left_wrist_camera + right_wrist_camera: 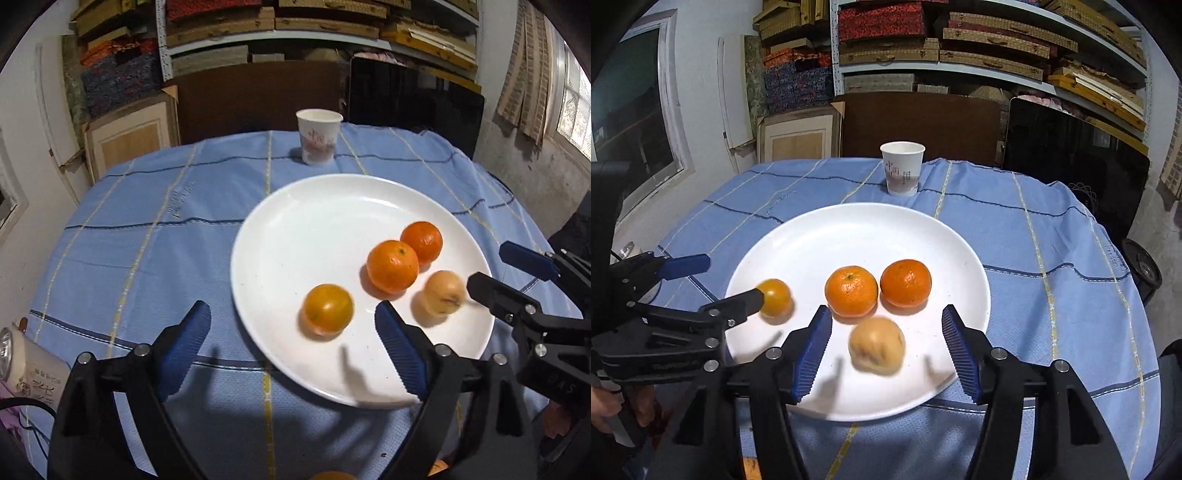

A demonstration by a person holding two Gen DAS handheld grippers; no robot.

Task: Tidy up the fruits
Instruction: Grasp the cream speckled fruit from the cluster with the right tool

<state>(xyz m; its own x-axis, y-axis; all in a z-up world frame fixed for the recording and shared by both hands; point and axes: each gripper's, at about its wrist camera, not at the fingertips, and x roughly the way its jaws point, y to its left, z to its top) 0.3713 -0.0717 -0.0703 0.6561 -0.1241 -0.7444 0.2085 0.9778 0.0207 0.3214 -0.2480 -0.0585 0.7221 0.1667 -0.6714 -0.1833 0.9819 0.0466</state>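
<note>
A white plate (295, 229) (820, 236) on the blue cloth holds two oranges (392, 266) (422, 242) (851, 291) (905, 283), a small yellow-orange fruit (328, 309) (774, 297) and a pale, blurred fruit (443, 297) (877, 345). My left gripper (291, 339) (733, 278) is open and empty, its jaws either side of the yellow-orange fruit. My right gripper (885, 341) (487, 267) is open and empty, its jaws either side of the pale fruit.
A paper cup (319, 136) (902, 168) stands behind the plate near the table's far edge. A dark chair back (919, 125) and a black panel (1075, 162) stand beyond the table. A flashlight-like object (26, 363) lies at the left edge.
</note>
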